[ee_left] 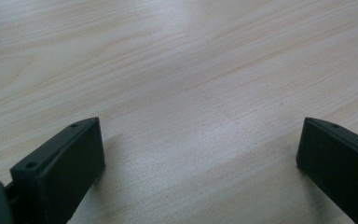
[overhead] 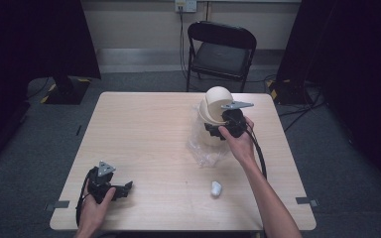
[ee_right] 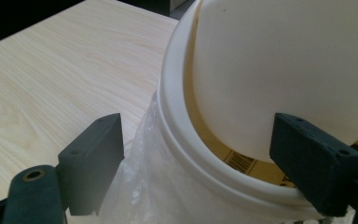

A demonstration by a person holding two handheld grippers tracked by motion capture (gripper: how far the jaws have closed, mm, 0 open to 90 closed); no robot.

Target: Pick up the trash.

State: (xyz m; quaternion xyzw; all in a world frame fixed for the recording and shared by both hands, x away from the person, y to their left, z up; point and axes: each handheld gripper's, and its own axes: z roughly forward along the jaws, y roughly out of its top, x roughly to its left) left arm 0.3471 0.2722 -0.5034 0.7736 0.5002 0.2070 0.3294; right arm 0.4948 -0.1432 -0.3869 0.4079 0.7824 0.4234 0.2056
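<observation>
At the far right of the desk (overhead: 144, 124), my right gripper (overhead: 217, 130) sits up against a small cream bin with a domed swing lid (overhead: 214, 106), which stands on the far half of the desk near the right edge. A clear plastic liner (overhead: 206, 151) spills from under the bin's rim and lies crumpled on the wood toward me. In the right gripper view, my fingers (ee_right: 95, 161) are spread wide, one on each side of the rim (ee_right: 186, 140) where the liner (ee_right: 149, 186) hangs out; I cannot tell whether either finger touches the rim, and they pinch nothing.

My left gripper (overhead: 121, 191) rests low at the near left corner of the desk, well apart from the bin. In the left gripper view its fingers (ee_left: 67, 163) are spread wide over bare wood (ee_left: 191, 84).

A small white crumpled scrap (overhead: 216, 188) lies on the desk nearer me than the liner, between the bin and the near edge. A black folding chair (overhead: 222, 52) stands beyond the desk's far side.
</observation>
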